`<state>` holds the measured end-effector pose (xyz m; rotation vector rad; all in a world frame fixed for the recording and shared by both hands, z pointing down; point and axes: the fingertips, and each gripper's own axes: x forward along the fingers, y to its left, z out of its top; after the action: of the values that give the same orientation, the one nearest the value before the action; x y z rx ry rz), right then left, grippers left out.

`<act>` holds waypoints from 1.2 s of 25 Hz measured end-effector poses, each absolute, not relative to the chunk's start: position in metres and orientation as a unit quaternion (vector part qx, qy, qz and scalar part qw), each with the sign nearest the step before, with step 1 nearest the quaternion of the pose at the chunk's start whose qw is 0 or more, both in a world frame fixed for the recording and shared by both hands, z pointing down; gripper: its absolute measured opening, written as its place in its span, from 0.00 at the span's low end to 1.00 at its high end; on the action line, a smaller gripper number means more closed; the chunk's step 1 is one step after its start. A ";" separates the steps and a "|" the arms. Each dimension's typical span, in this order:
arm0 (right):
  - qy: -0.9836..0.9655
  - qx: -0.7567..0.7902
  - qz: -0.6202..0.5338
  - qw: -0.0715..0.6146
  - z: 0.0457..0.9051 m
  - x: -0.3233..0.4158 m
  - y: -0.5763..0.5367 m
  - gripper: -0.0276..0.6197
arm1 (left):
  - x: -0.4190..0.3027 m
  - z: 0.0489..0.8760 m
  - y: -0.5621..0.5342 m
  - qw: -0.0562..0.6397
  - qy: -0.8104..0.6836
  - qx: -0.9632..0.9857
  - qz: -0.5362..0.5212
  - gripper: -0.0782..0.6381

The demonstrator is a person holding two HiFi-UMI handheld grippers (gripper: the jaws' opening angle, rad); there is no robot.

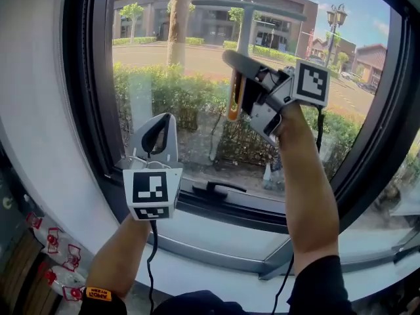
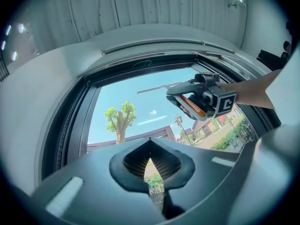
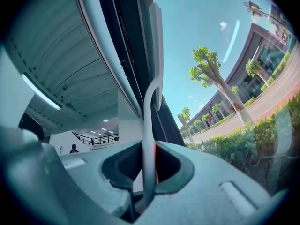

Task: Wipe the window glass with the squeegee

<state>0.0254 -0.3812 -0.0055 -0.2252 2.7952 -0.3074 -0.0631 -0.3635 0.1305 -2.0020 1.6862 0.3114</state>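
Squeegee (image 3: 148,125) handle clamped between right tongs (image 3: 149,172); left tongs (image 2: 151,167) closed, empty, well apart.

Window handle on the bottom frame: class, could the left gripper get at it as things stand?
Probably yes. The left gripper hangs empty, jaws together, just left of the window handle, and nothing stands between them. Its jaws would need opening first.

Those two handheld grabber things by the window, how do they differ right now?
The right gripper is clamped on the squeegee; the left gripper is shut on nothing. The right gripper is held high, up by the glass; the left gripper sits lower, near the bottom frame. Both are hand-held and face the glass.
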 end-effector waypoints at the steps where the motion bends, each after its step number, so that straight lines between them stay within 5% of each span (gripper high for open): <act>1: 0.978 -0.075 -0.117 0.159 0.007 0.026 -0.379 0.10 | -0.061 0.137 -0.366 0.246 0.619 -0.738 0.109 0.13; 23: 0.952 -0.140 -0.217 0.163 0.176 0.045 -0.372 0.10 | -0.090 0.258 -0.349 0.150 0.580 -0.799 0.045 0.13; 30: 0.966 -0.131 -0.170 0.147 0.156 0.062 -0.364 0.10 | -0.090 0.223 -0.343 0.195 0.601 -0.773 0.051 0.13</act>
<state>0.0624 -0.3644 0.1559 -0.3783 2.7795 -0.4895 -0.0903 -0.3428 0.2235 -2.1661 1.6854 0.1416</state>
